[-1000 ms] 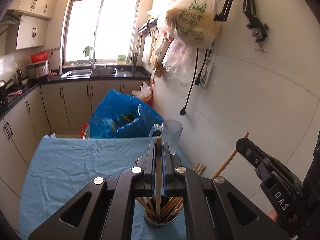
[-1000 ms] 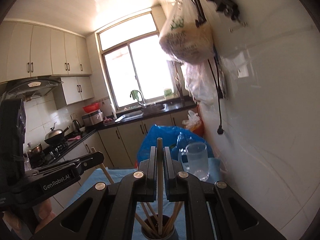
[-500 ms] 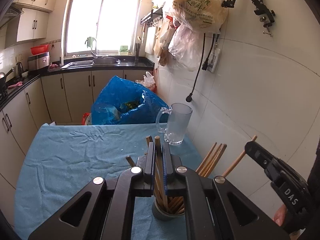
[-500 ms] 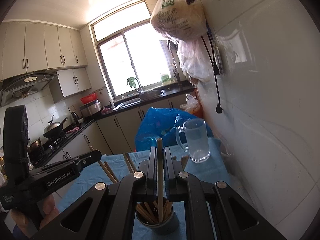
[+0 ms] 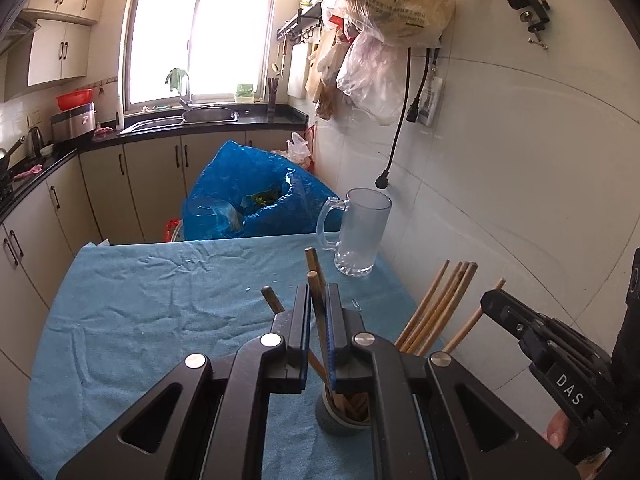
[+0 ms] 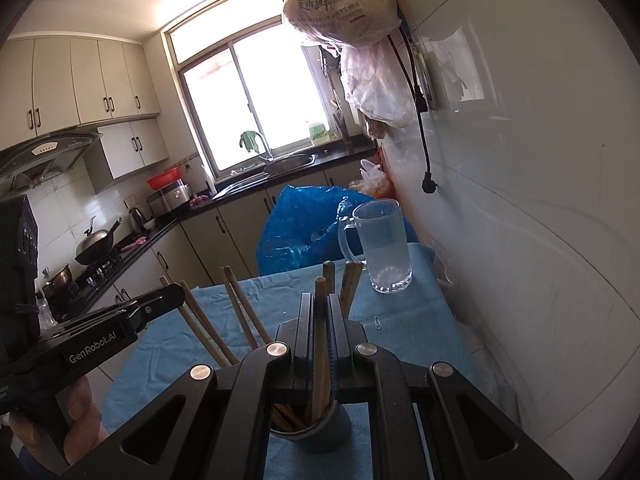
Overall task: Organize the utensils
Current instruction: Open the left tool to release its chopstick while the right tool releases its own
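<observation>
Both claws (image 5: 318, 320) (image 6: 319, 320) tilt down, pinching chopsticks (image 5: 316, 300).

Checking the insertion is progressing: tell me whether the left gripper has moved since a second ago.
Yes. The left gripper has gone down: the gray cup and glass mug now sit higher in its view, and its chopstick reaches into the cup.

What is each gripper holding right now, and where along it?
Each is shut on one wooden chopstick, near its upper end: left gripper on chopstick, right gripper on chopstick, lower ends in the holder cup.
</observation>
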